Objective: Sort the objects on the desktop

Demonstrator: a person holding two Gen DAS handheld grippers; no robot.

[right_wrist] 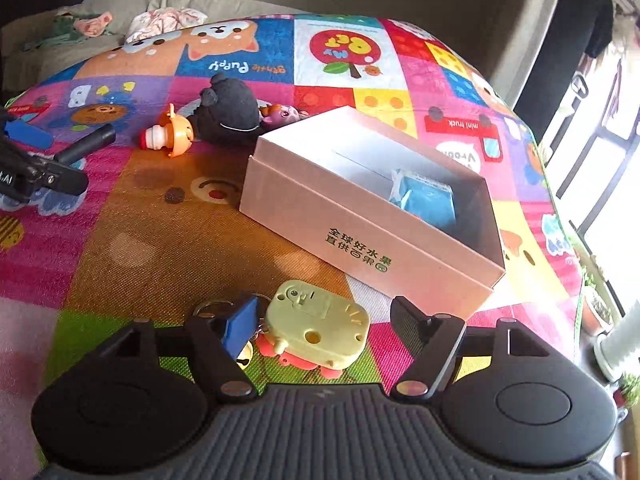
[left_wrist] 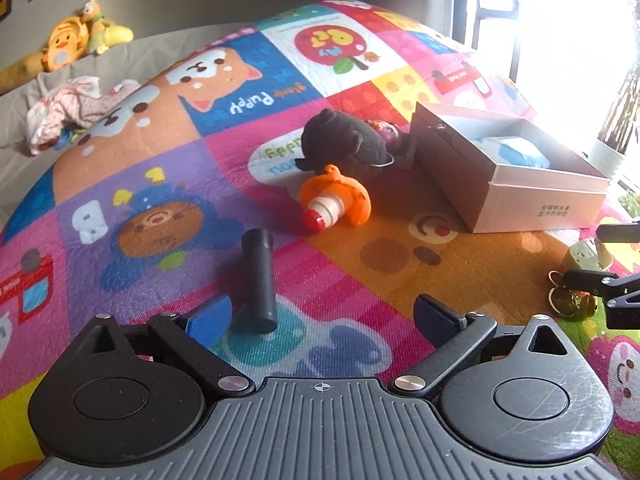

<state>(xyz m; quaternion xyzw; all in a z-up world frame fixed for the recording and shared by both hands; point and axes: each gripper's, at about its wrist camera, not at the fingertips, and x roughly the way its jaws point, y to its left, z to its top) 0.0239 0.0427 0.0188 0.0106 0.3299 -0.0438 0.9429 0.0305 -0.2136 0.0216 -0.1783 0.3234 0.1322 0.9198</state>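
Note:
My left gripper (left_wrist: 322,314) is open over the colourful play mat; a black cylinder (left_wrist: 260,280) lies just inside its left finger. An orange toy (left_wrist: 336,198) and a dark plush bear (left_wrist: 344,140) lie farther ahead. My right gripper (right_wrist: 324,320) is open around a pale yellow keychain toy (right_wrist: 320,332) with rings and a bell; whether the fingers touch it I cannot tell. An open white box (right_wrist: 360,232) holds a blue packet (right_wrist: 428,200). The box also shows in the left wrist view (left_wrist: 520,196).
A small pink toy (right_wrist: 280,114) lies behind the bear. Crumpled clothes (left_wrist: 64,112) and yellow plush toys (left_wrist: 80,36) lie on the grey bedding beyond the mat. A bright window is at the right, with a potted plant (left_wrist: 608,152) below it.

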